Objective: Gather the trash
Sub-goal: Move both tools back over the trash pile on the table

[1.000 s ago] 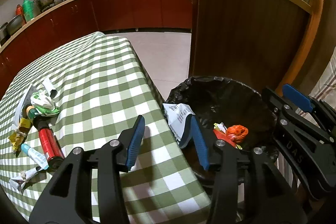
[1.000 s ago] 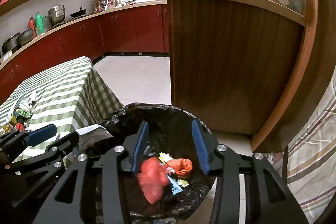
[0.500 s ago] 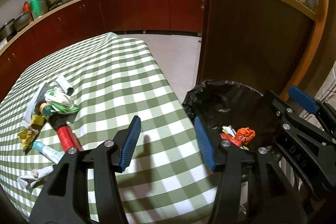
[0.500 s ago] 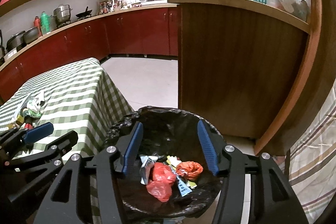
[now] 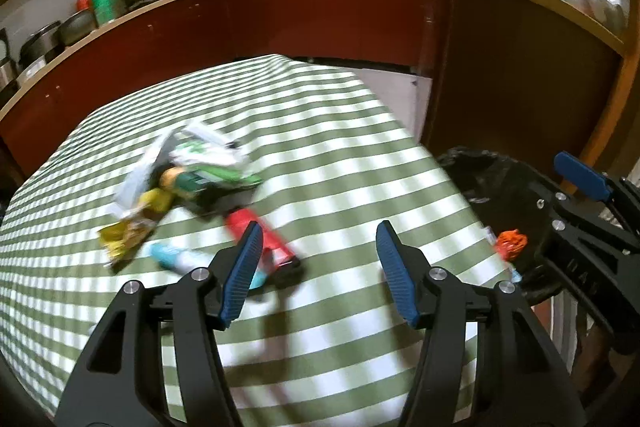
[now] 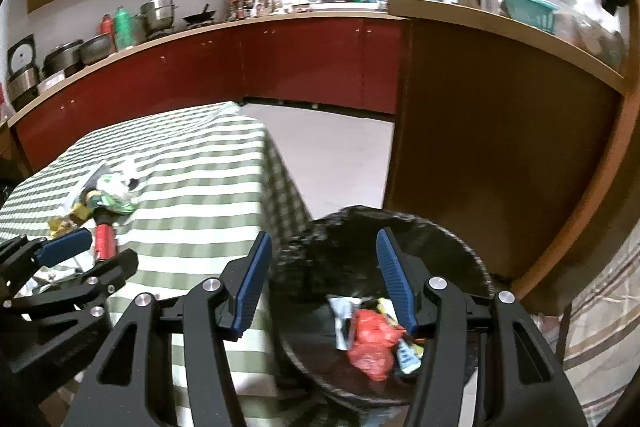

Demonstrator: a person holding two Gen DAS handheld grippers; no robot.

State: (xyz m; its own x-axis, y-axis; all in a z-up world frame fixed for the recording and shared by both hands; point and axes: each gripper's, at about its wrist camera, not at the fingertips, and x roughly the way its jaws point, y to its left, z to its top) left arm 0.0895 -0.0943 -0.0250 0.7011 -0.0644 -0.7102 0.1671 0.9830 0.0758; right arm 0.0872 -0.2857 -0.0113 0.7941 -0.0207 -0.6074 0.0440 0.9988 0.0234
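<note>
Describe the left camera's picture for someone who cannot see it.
An open, empty left gripper hovers over a green-checked table toward a blurred trash pile including a red tube. A black-lined bin stands right, beside the right gripper.

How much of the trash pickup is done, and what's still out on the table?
Partly done. Several pieces, including a red crumpled bag, already lie in the black-lined bin. Nothing is in hand: the left gripper and right gripper are both open and empty. Left: the wrapper pile and a red tube on the checked table.
</note>
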